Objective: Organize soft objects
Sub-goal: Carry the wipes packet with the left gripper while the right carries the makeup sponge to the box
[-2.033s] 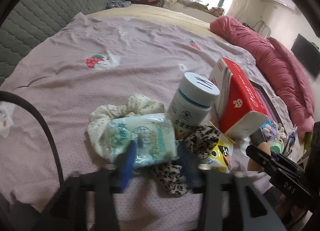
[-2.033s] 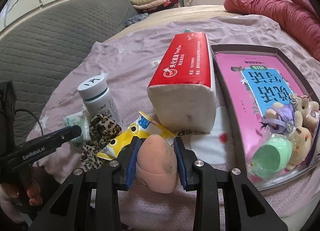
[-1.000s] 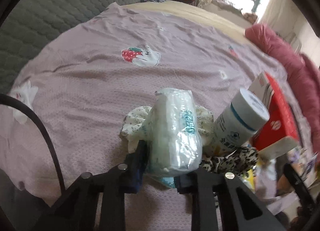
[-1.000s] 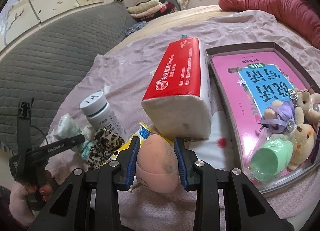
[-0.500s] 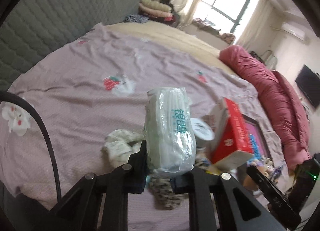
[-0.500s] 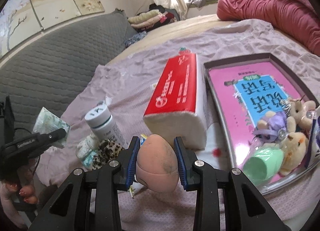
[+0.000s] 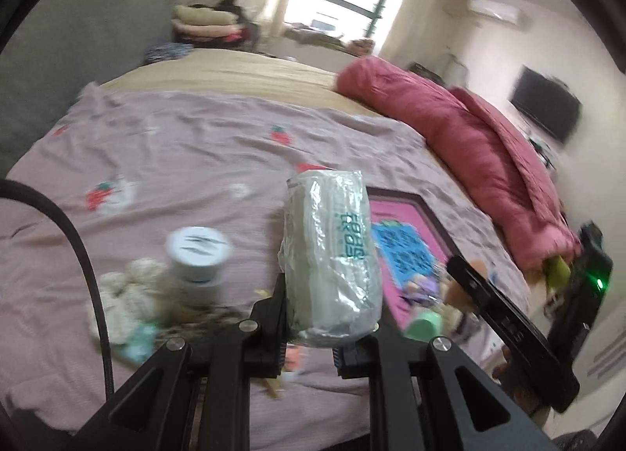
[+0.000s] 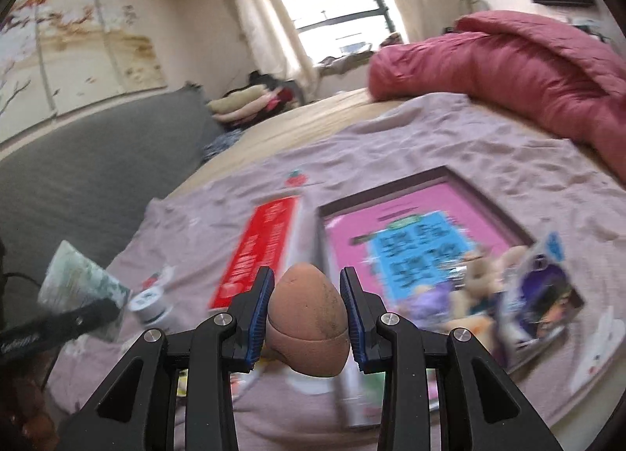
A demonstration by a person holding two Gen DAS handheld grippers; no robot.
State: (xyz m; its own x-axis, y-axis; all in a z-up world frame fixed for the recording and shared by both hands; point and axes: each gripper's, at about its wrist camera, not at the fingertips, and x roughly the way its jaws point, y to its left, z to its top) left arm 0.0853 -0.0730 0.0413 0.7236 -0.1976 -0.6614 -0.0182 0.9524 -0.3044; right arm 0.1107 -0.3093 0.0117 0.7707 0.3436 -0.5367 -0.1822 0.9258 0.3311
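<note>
My left gripper (image 7: 313, 329) is shut on a pale green pack of tissues in clear wrap (image 7: 332, 255), held upright above the bed. In the right wrist view that pack (image 8: 80, 275) shows at the far left, with the left gripper's finger (image 8: 58, 326) in front of it. My right gripper (image 8: 307, 318) is shut on a peach egg-shaped makeup sponge (image 8: 309, 314), also lifted off the bed. Below lies a shallow box with a pink and blue book (image 8: 414, 232) in it, with small plush toys (image 8: 481, 275) at its near end. A cream scrunchie (image 7: 129, 290) lies on the sheet at the left.
A white pill bottle (image 7: 197, 251) stands by the scrunchie. A red tissue brick (image 8: 262, 247) lies left of the box. A rolled pink duvet (image 7: 469, 138) runs along the bed's right side. A grey padded headboard (image 8: 78, 161) is at the left.
Both grippers have risen off the bed with their loads and swung right, toward the box. The tissue pack left the pile; the bottle and scrunchie now sit to its left.
</note>
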